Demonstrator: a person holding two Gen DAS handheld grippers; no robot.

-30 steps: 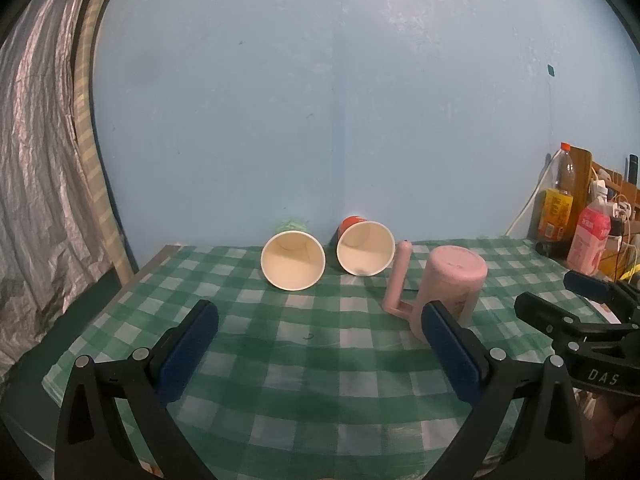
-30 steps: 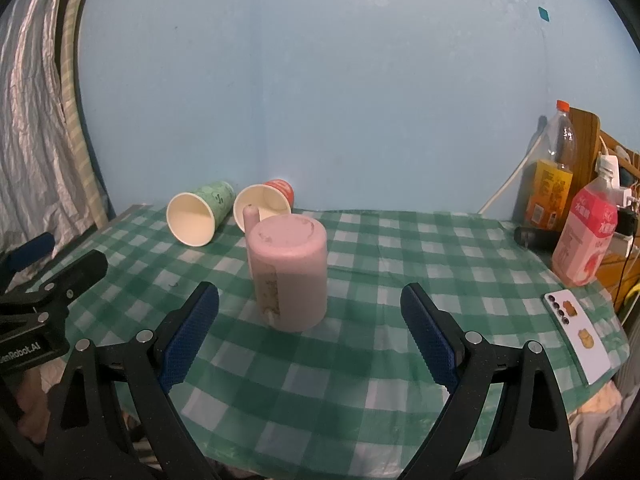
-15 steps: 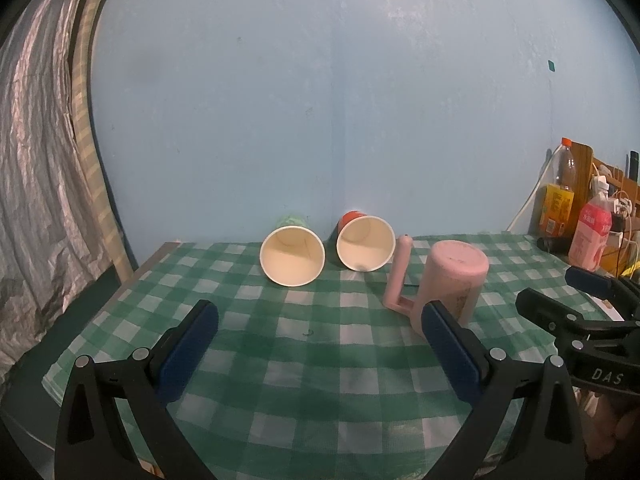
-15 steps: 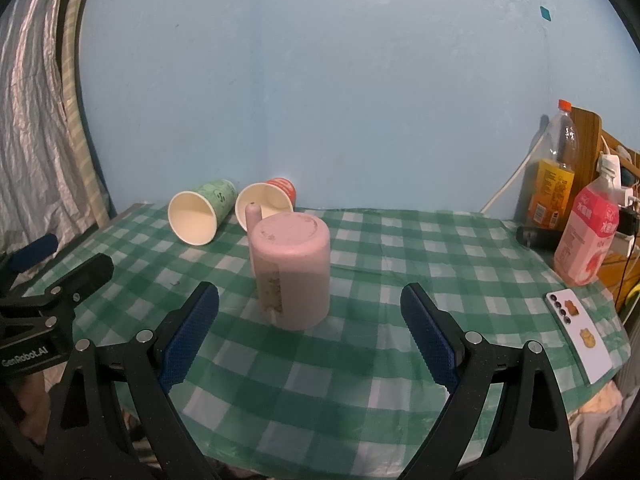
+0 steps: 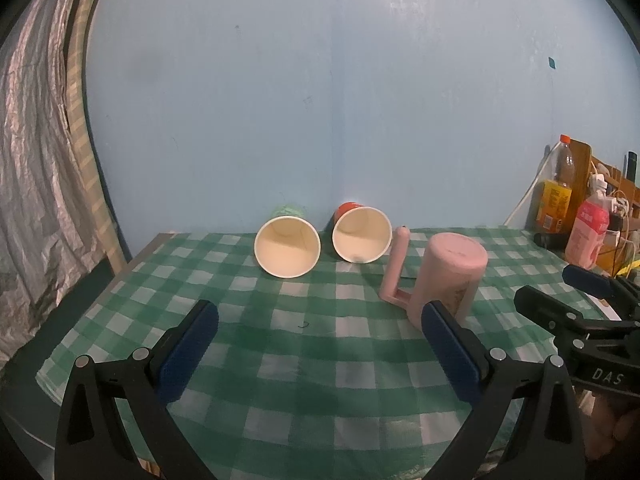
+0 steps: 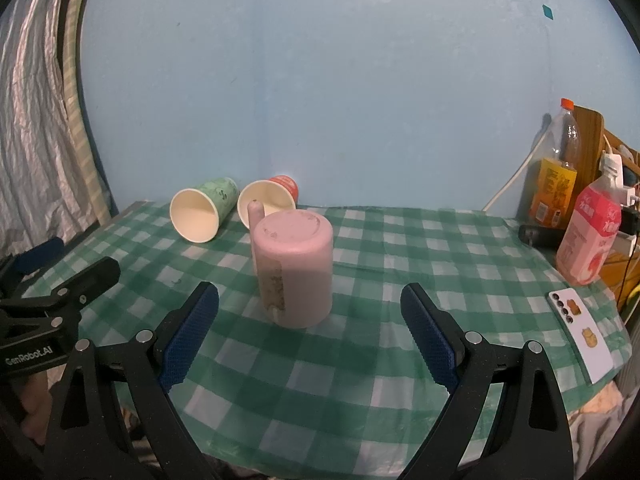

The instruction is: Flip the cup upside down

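A pink mug [image 6: 294, 270] stands upside down on the green checked tablecloth [image 6: 400, 264], its handle on the far left side; it also shows in the left wrist view [image 5: 448, 276]. My right gripper [image 6: 310, 336] is open and empty, a short way in front of the mug. My left gripper [image 5: 320, 350] is open and empty, to the left of the mug and back from it. Each gripper shows at the edge of the other's view.
Two paper cups lie on their sides at the back, mouths toward me: a green one [image 6: 202, 212] and an orange one [image 6: 268, 202]. Bottles [image 6: 588, 240] and a cable stand at the right edge. A white card [image 6: 580, 336] lies front right.
Both grippers have drawn back slightly from the table. The mug and the paper cups have not moved.
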